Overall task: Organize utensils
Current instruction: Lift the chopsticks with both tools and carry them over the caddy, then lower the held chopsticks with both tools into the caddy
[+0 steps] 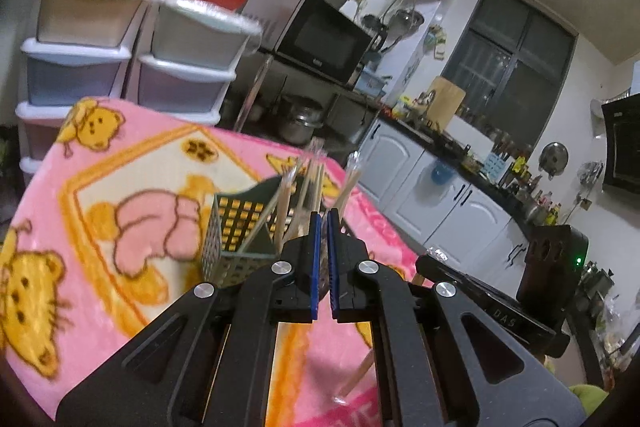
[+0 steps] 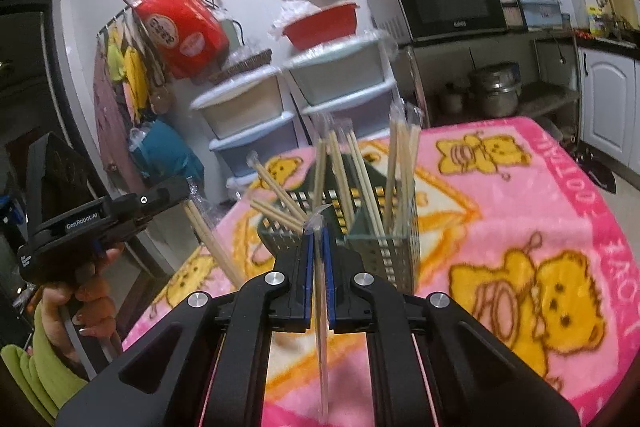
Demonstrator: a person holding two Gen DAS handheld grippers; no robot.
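So there's a green perforated utensil holder sitting on a table covered with a pink teddy-bear blanket, and it's already stuffed with wrapped wooden chopsticks sticking up and leaning every which way across its compartments. The right gripper has its blue-lined jaws pinched nearly together on one wrapped chopstick pair, held roughly upright, with the clear wrapper tip poking up just above the fingertips and the rest hanging down below them, right in front of the holder. Over on the left side of that view you can see the left gripper in the person's hand, gripping another chopstick pair that slants down toward the blanket edge. From the left wrist view its jaws look narrow with something dark between the pads, but it's blurry and I can't tell what. Stacked plastic drawers and a microwave sit behind the table.
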